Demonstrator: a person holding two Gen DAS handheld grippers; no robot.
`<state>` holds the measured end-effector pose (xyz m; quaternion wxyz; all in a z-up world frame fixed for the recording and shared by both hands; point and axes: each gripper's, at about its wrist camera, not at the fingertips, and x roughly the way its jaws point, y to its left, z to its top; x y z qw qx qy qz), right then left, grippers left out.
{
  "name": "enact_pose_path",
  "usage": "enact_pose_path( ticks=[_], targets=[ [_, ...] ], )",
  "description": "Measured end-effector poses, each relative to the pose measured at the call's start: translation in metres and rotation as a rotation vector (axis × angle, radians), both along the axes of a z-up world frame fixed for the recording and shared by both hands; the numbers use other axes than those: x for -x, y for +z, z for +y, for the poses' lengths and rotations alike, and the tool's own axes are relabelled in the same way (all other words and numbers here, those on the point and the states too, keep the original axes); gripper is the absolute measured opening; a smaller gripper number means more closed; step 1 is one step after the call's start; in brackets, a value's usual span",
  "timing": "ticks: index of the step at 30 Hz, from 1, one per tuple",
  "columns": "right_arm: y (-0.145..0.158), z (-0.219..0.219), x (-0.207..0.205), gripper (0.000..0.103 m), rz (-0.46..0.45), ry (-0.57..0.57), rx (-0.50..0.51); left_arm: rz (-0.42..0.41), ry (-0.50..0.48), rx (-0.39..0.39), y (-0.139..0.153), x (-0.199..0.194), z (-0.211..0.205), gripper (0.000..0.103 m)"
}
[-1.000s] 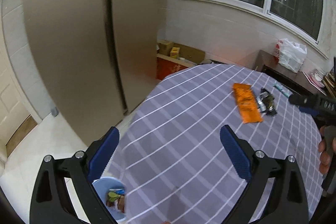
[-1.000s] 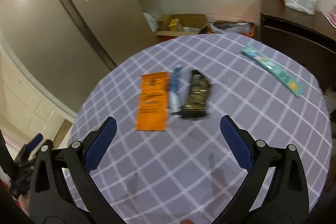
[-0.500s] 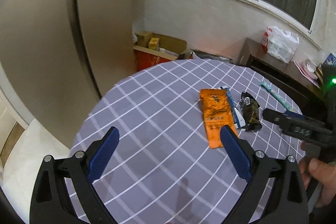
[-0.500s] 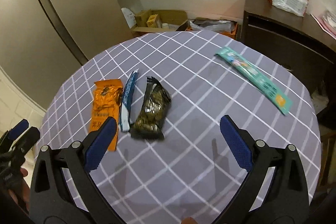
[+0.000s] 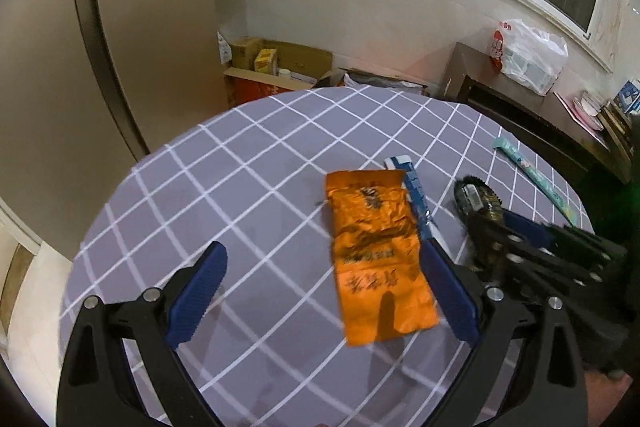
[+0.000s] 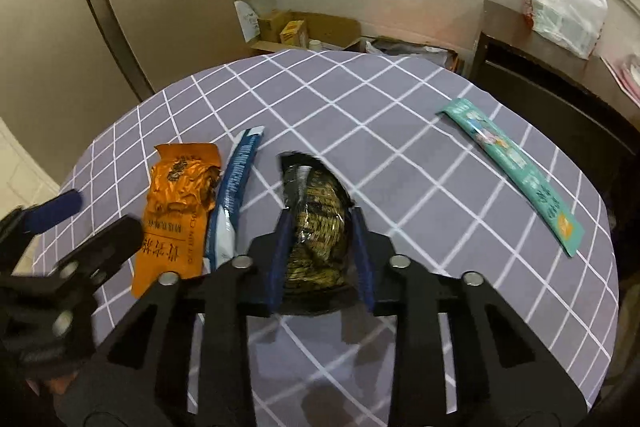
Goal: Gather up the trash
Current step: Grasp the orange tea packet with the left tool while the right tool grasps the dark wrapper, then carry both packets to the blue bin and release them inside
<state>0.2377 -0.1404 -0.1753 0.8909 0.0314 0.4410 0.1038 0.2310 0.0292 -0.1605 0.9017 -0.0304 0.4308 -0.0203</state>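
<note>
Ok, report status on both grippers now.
Right gripper shut on dark snack packet. Left gripper open over orange wrapper. Blue wrapper, teal wrapper remain.

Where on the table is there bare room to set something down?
Bare cloth lies at the table's far edge, and between the dark packet and teal wrapper. It is crowded where the orange packet, blue wrapper and dark packet lie together.
</note>
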Motion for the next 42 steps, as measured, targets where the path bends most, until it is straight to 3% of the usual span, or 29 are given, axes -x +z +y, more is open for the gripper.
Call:
enact_pose_path(
  ticks=[12, 13, 14, 15, 16, 22, 33, 38, 42],
  targets=[
    [0.024, -0.053, 0.026, 0.025, -0.036, -0.041, -0.112, 0.043, -0.001, -0.025, -0.018, -0.041, -0.02, 0.093],
    [0.025, -0.054, 0.027, 0.025, -0.038, -0.041, -0.117, 0.049, -0.003, -0.008, -0.021, -0.043, -0.019, 0.08],
    [0.027, -0.056, 0.029, 0.025, -0.04, -0.04, -0.122, 0.042, -0.002, -0.021, -0.021, -0.043, -0.02, 0.075],
    [0.029, -0.057, 0.031, 0.025, -0.043, -0.037, -0.126, 0.039, -0.011, -0.037, -0.021, -0.043, -0.021, 0.059],
    [0.031, -0.057, 0.032, 0.025, -0.045, -0.036, -0.13, 0.038, -0.015, -0.042, -0.02, -0.042, -0.021, 0.052],
    [0.036, -0.056, 0.047, 0.025, -0.053, -0.029, -0.155, 0.028, -0.017, 0.019, -0.018, -0.026, -0.004, 0.052],
    [0.059, -0.022, 0.076, 0.025, -0.077, 0.052, -0.188, -0.105, 0.041, 0.057, 0.026, 0.056, 0.047, 0.051],
    [0.072, 0.022, 0.095, 0.025, -0.077, 0.144, -0.213, -0.168, 0.114, 0.067, 0.047, 0.108, 0.088, 0.051],
    [0.08, 0.085, 0.117, 0.025, -0.068, 0.296, -0.244, -0.22, 0.231, 0.062, 0.054, 0.167, 0.137, 0.051]
  ],
)
